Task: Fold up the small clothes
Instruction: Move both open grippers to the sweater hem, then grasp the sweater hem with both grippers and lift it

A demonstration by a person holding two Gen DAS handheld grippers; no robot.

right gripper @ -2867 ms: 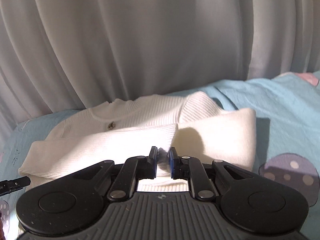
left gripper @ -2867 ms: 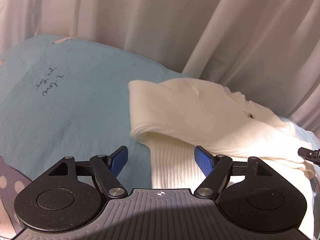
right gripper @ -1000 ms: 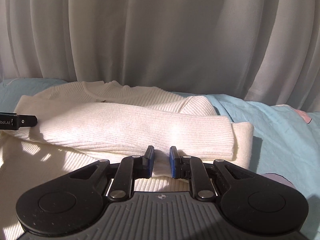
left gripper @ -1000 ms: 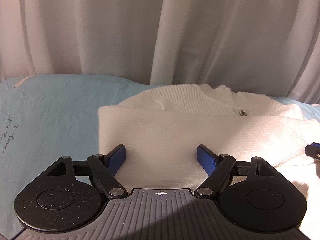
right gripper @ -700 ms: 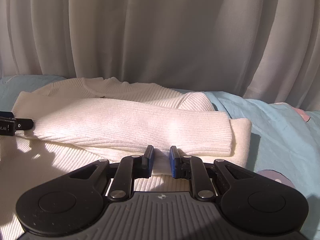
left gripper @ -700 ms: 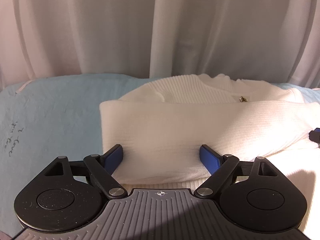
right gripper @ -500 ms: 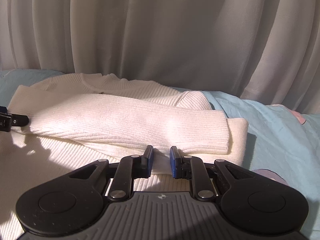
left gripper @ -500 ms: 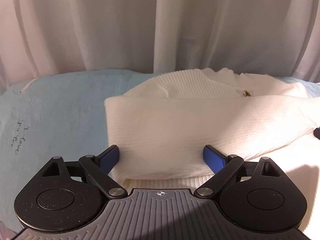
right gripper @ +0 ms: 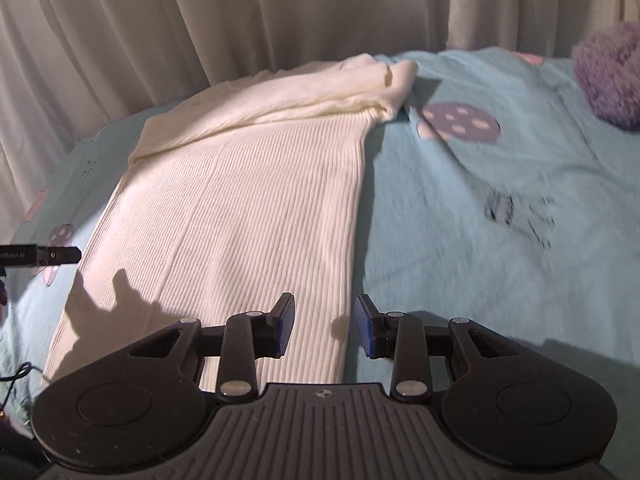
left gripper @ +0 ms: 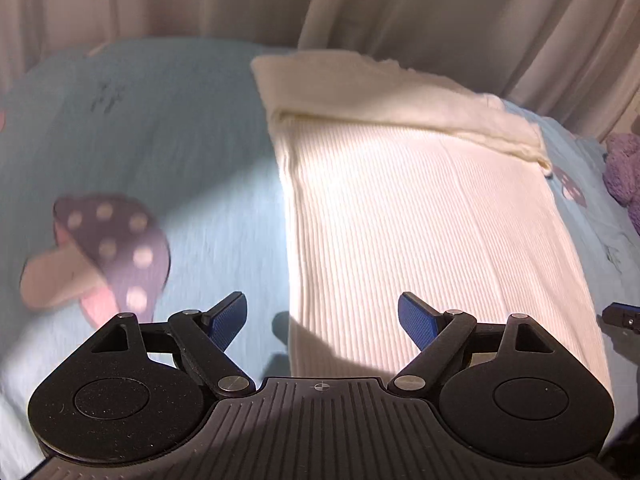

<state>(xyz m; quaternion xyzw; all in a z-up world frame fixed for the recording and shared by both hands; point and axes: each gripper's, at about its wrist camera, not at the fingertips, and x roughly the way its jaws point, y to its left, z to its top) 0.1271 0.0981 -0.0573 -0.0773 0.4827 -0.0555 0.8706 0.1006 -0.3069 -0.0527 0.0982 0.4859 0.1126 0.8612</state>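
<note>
While our left gripper (left gripper: 322,314) narrows empty and the right gripper (right gripper: 325,326) opens empty over the sweater (left gripper: 420,216) hem, we'd guess grabbing both corners comes next.

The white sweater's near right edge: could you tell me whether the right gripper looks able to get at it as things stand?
Probably yes. The right gripper hangs just above the white sweater, straddling that edge, jaws opening, with nothing between them and only the blue bedsheet beside it.
</note>
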